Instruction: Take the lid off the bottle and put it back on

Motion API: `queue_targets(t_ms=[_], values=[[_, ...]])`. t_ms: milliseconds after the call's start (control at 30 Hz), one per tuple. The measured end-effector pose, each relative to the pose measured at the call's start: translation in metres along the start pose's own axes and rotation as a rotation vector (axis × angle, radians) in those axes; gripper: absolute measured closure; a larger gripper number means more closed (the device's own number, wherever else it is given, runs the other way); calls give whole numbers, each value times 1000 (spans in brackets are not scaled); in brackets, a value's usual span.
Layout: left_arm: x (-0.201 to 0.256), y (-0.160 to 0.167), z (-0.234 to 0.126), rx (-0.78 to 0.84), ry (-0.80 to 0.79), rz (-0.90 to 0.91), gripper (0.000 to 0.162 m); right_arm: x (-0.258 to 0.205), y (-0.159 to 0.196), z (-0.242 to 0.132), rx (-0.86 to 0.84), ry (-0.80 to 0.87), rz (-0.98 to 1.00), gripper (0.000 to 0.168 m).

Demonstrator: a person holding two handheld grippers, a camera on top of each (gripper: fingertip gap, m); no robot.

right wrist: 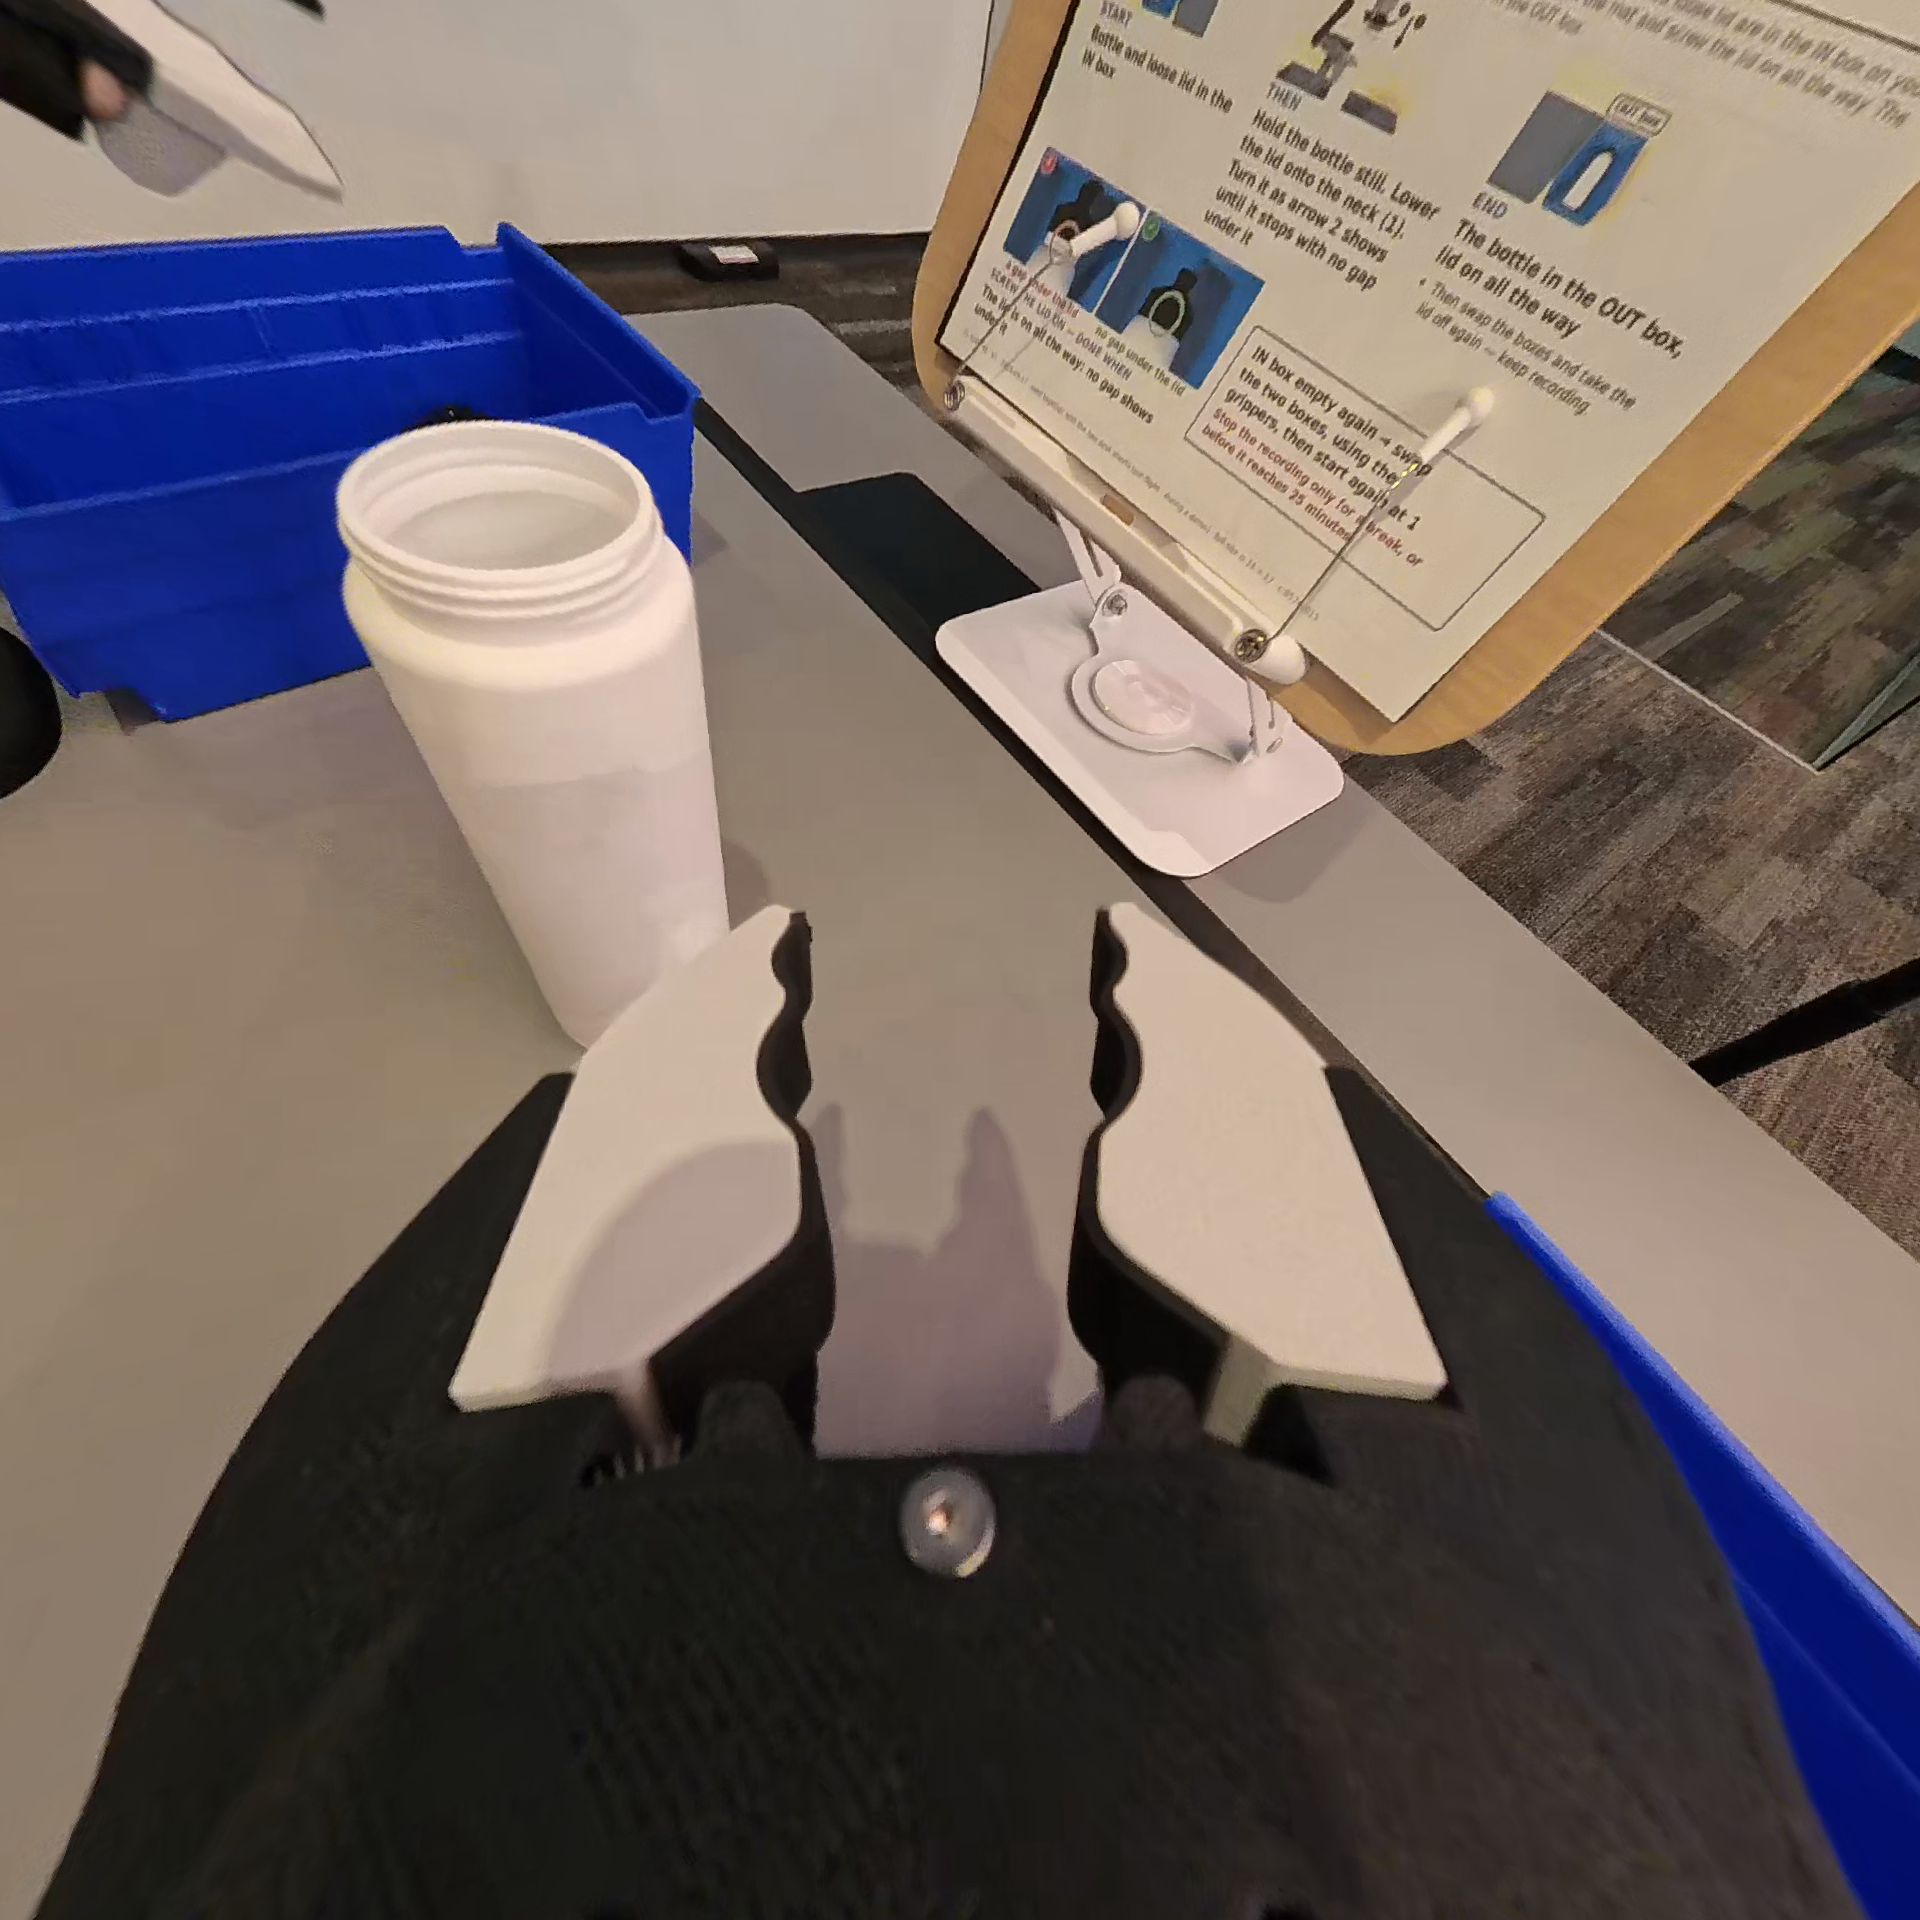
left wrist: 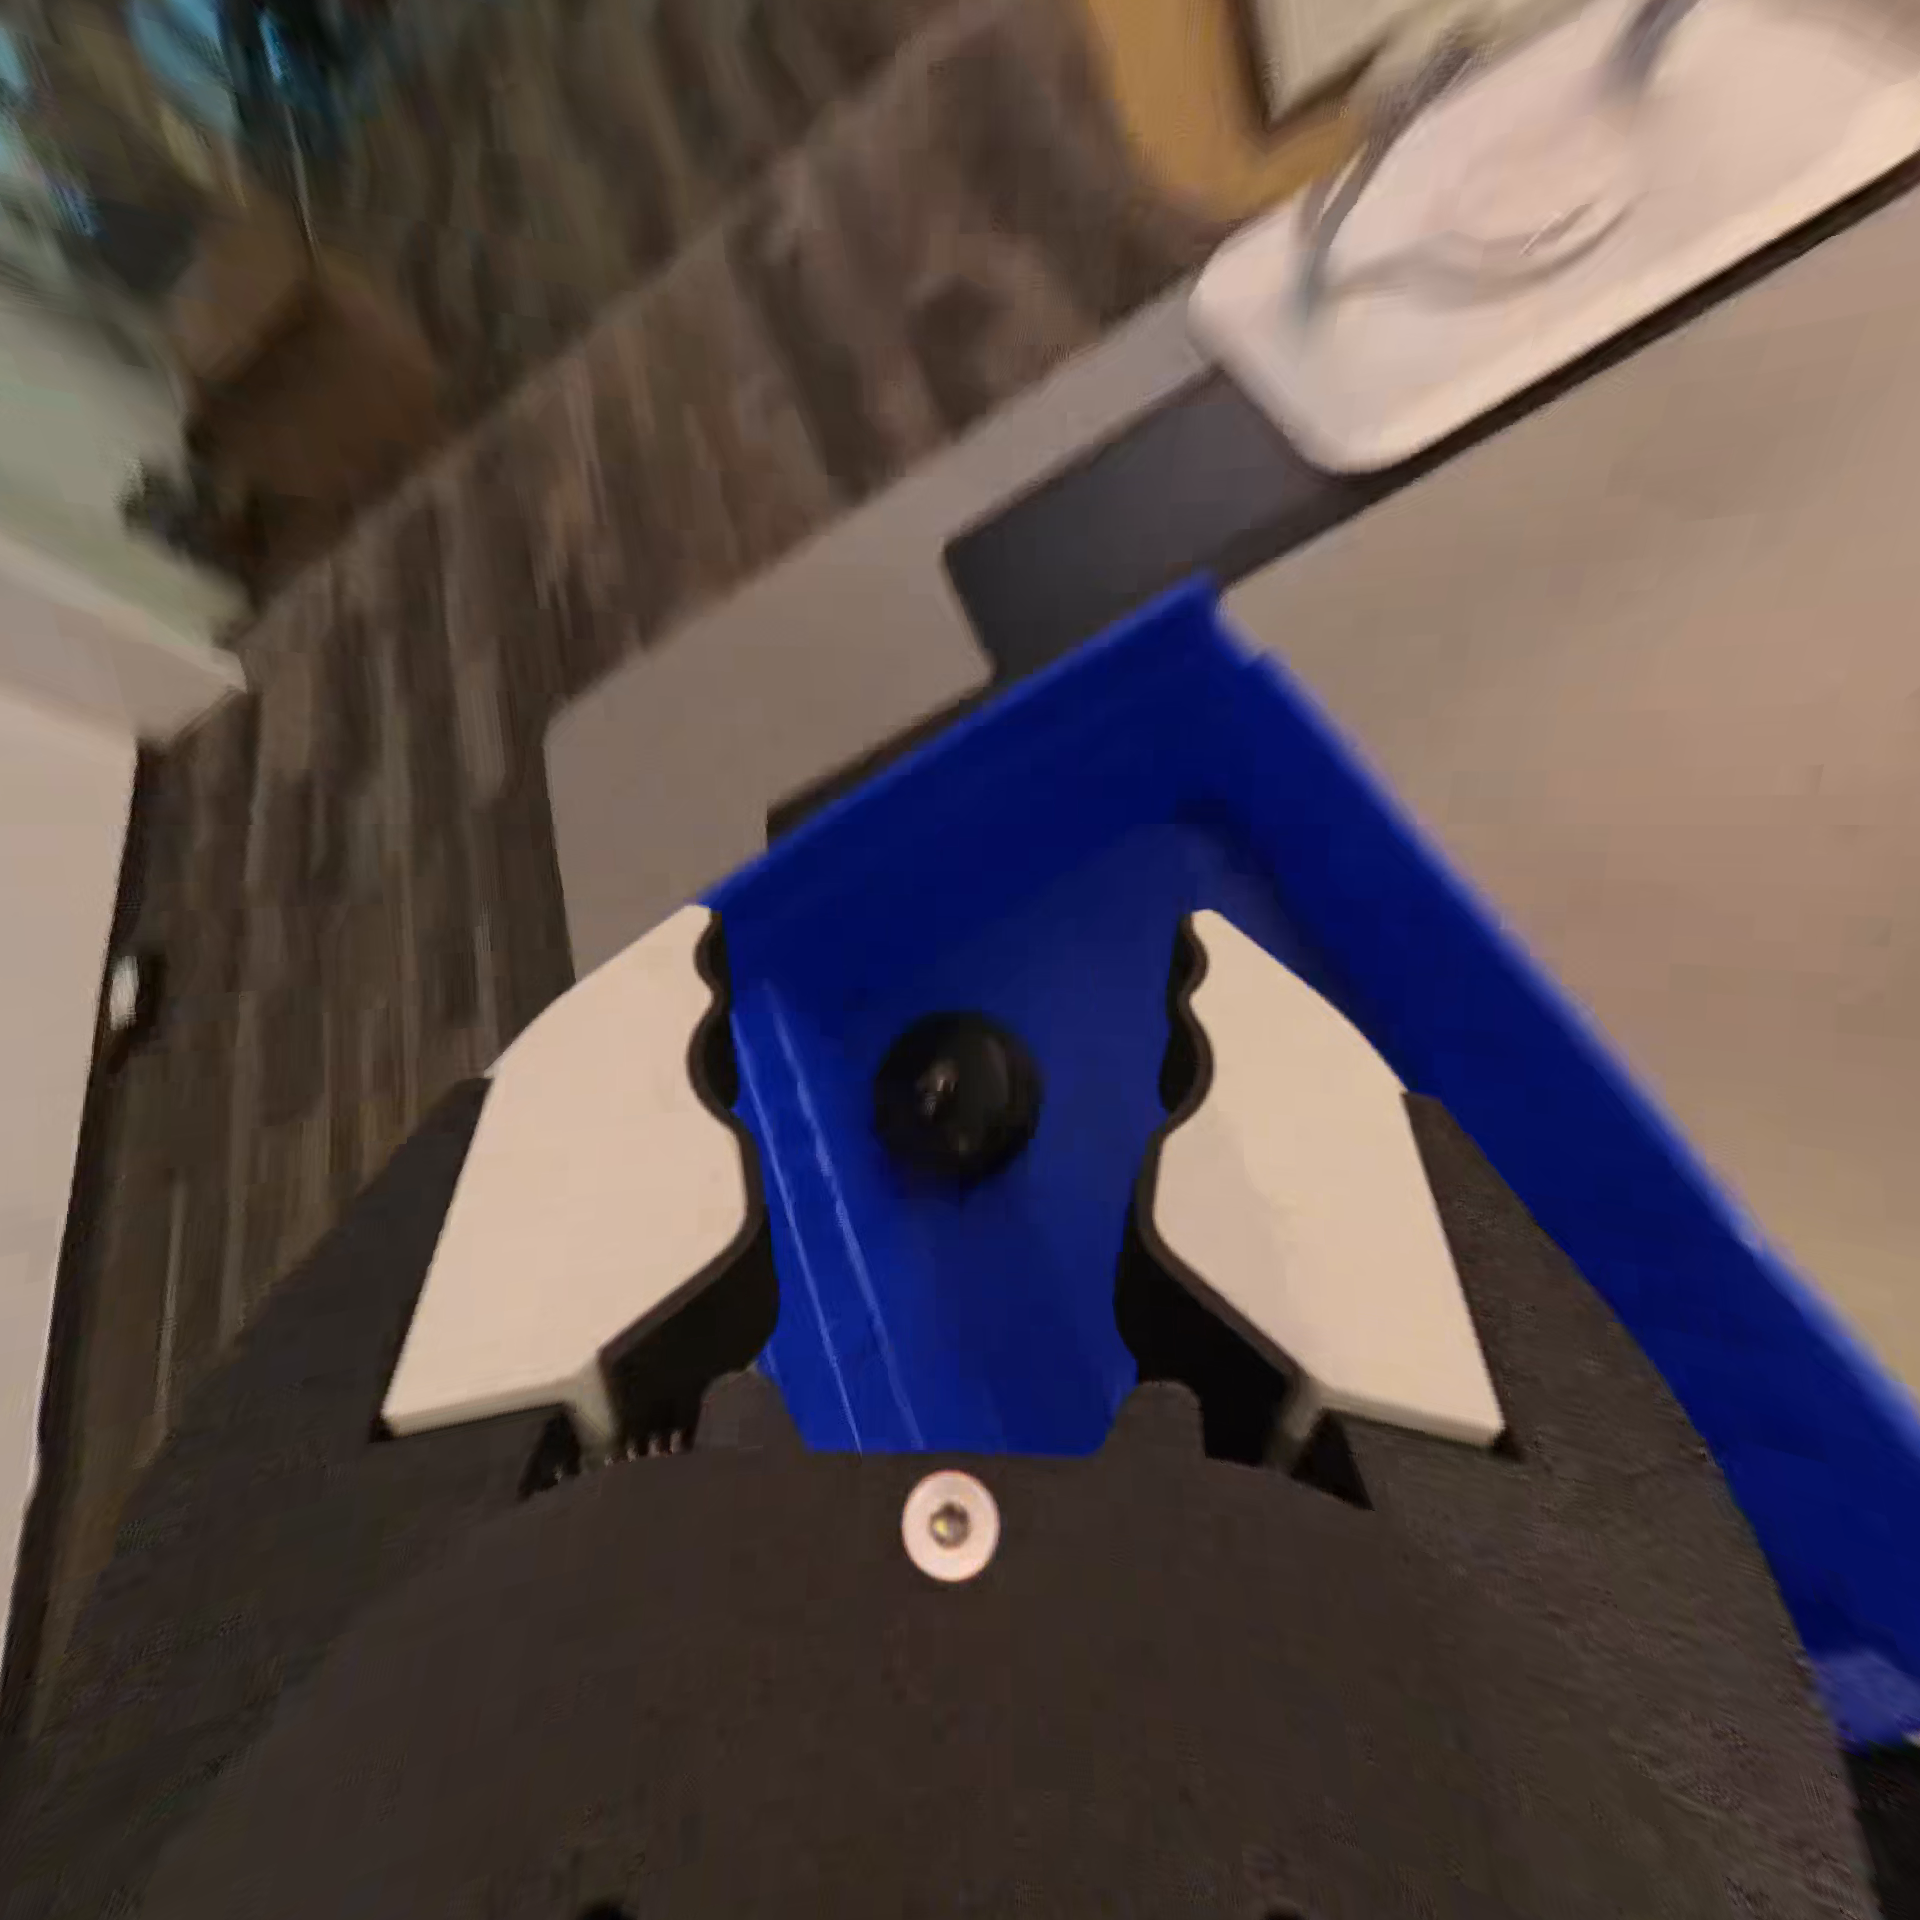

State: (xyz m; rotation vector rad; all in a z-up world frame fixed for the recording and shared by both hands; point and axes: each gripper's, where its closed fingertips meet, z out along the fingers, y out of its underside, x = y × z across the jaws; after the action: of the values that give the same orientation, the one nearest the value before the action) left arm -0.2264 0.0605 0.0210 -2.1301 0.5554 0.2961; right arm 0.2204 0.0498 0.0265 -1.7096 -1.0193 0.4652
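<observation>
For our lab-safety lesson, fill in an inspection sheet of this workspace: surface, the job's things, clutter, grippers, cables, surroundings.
Surface: grey table, mostly bare.
Job's things: white bottle upright, its threaded neck uncovered; lid not clearly seen.
Clutter: blue box behind the bottle; second blue box under the left gripper, small black object inside; instruction board on a white stand.
Grippers: left gripper open, blurred, over the box; right gripper open, empty, beside the bottle.
Cables: nothing seen.
Surroundings: patterned carpet, pale wall.
</observation>
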Motion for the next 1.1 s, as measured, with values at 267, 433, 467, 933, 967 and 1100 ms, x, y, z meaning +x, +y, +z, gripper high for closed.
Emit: queue_targets(t_ms=[267, 433, 467, 933, 967, 1100], values=[[-6, 91, 92, -409, -27, -153, 97, 0, 5, 0, -31, -5, -5, 115], [-10, 111, 102, -477, -49, -224, 111, -2, 10, 4, -58, -16, -12, 115], [-12, 112, 103, -473, -47, -256, 111, -2, 12, 5, -67, -17, -15, 115], [-7, 126, 110, -526, -22, -447, 131, -15, 21, 14, -133, -53, -59, 115], [-5, 127, 108, -535, -9, -458, 132, -15, 21, 14, -136, -53, -61, 115], [3, 128, 104, -561, 51, -495, 133, -16, 24, 16, -149, -56, -62, 115]])
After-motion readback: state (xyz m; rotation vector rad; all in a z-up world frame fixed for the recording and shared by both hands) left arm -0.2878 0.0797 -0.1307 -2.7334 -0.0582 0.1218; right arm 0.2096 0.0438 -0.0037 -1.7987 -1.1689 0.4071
